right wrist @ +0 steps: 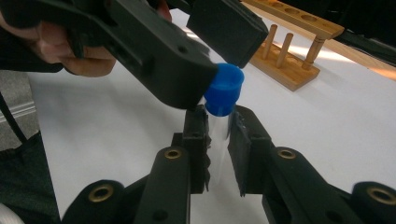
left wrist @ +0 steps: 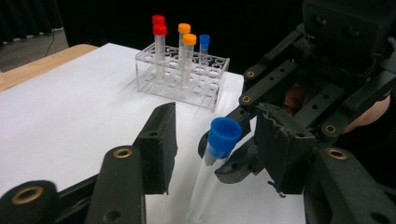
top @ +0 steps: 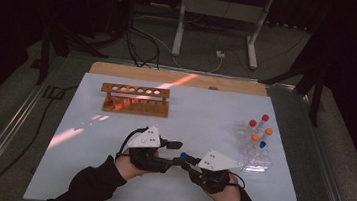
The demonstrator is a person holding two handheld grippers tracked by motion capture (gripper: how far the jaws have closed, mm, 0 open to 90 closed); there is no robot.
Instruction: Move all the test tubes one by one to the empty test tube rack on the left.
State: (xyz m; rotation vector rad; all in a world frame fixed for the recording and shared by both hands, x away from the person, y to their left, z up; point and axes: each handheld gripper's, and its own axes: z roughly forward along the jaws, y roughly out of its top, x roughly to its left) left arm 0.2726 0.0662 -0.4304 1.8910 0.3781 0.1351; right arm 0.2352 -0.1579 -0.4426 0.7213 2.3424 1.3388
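A wooden test-tube rack (top: 135, 100) stands at the far left of the white table mat (top: 83, 171). A clear plastic rack (top: 254, 151) holding capped tubes sits at the right edge. Between them, nearer the person, the left gripper (top: 175, 151) and right gripper (top: 183, 162) meet around a blue-capped clear tube (left wrist: 215, 158).

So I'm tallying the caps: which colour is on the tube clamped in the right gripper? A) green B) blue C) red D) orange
B: the right gripper is shut on the clear tube, whose cap is blue, with the left gripper around it.
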